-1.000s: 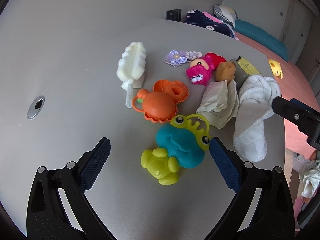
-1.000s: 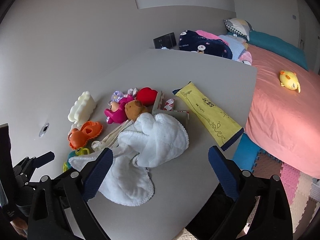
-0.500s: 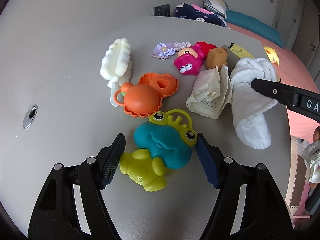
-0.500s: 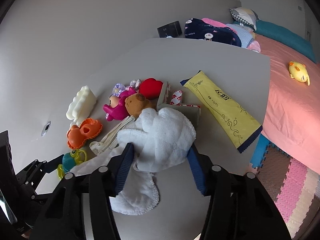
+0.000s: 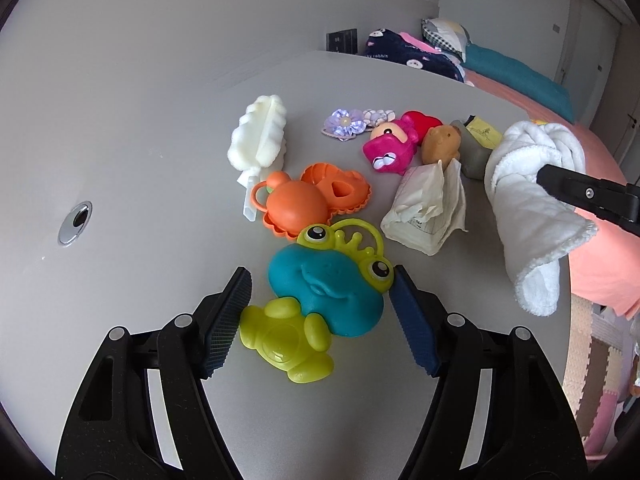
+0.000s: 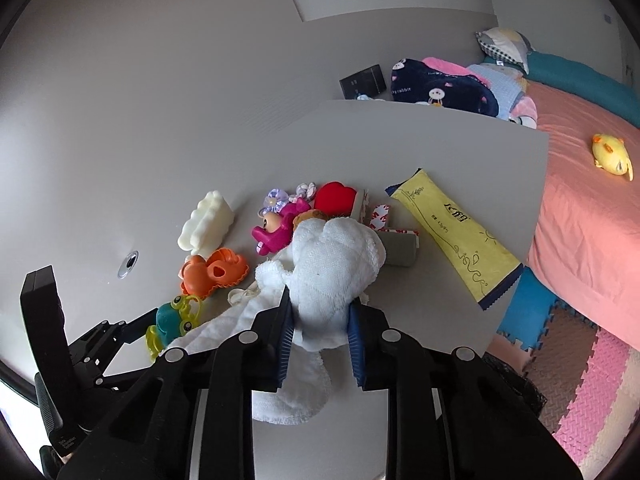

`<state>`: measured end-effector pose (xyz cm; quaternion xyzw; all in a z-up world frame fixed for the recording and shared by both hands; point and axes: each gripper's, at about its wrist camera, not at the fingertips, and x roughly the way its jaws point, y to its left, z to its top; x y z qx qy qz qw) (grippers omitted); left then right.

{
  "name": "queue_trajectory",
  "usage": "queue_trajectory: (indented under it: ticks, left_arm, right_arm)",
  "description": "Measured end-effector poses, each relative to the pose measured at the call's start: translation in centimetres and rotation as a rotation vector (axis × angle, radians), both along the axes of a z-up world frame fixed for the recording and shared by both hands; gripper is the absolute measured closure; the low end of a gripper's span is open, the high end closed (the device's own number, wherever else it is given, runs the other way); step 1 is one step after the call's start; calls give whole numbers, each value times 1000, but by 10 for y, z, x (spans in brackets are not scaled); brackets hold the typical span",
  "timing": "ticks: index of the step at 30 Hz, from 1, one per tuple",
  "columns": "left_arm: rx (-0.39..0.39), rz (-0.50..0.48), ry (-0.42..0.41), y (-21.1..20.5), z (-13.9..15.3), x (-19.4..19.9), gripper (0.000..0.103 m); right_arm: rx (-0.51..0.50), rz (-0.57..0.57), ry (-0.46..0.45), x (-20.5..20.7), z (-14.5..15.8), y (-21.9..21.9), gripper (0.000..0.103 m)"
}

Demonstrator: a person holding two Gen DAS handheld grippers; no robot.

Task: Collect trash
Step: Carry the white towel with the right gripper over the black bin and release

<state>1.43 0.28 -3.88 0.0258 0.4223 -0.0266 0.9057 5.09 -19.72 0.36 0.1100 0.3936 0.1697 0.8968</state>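
Observation:
A teal and yellow-green frog toy (image 5: pixel 320 300) lies on the grey table (image 5: pixel 140 160) between the pads of my left gripper (image 5: pixel 320 272), and both pads touch its sides. My right gripper (image 6: pixel 319 300) has its jaws closing on a white towel (image 6: pixel 336 256), which bulges out above the pads. In the left wrist view the towel (image 5: pixel 528 200) hangs off the table's right side from one black finger (image 5: pixel 580 192). A crumpled paper packet (image 5: pixel 424 208) lies beside the towel. A long yellow wrapper (image 6: pixel 452 236) and a grey packet (image 6: pixel 400 252) lie further right.
An orange toy (image 5: pixel 296 204), a cream toy (image 5: pixel 260 136), a pink toy (image 5: pixel 388 148), a brown bear (image 5: pixel 440 142), a red heart (image 6: pixel 334 196) and hair flowers (image 5: pixel 344 122) crowd the table. A metal grommet (image 5: pixel 75 222) sits left. A pink bed (image 6: pixel 592 216) and foam mats (image 6: pixel 580 392) lie beyond the right edge.
Both grippers have gone from wide open to narrow. The left one has closed in on the frog toy. The right one has pinched the white towel, which has risen off the paper packet.

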Motion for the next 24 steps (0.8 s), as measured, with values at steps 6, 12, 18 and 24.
queue_trajectory:
  ticks: [6, 12, 18, 24]
  left_arm:
    - [6, -18, -30, -14, 17, -17, 34]
    - [-14, -54, -59, -35, 33, -31, 34]
    - [-14, -101, -76, -67, 41, -43, 34]
    - [-29, -157, -77, -101, 44, -50, 34]
  right_arm:
    - [8, -18, -36, -18, 17, -16, 77]
    - [20, -45, -64, -39, 28, -40, 77]
    - [36, -94, -70, -57, 30, -73, 77]
    - [43, -164, -75, -73, 31, -113, 77]
